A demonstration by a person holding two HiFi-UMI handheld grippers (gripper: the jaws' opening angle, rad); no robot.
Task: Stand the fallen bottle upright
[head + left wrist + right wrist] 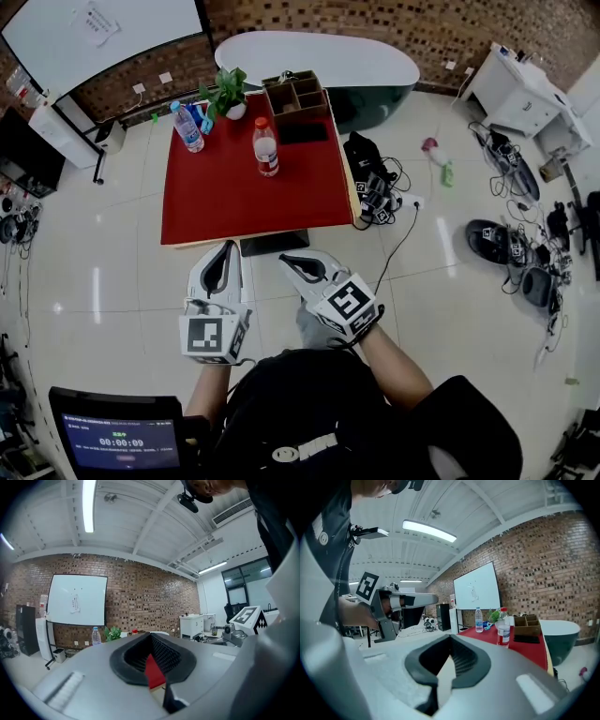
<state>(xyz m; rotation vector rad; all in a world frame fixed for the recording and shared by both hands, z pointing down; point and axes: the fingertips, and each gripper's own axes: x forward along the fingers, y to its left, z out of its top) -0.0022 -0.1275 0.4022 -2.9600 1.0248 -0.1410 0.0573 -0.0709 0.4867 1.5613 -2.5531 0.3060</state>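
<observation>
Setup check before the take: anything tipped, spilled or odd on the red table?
Nothing stands out. On the table, the blue-capped bottle and the red-capped bottle both stand upright. The plant and wooden box sit straight at the far edge. No spill shows, and no bottle lies fallen there.

The left claw and right claw are held side by side in front of the person's chest, pointing forward. Each has its jaws closed together on nothing. The bare right forearm angles inward.
</observation>
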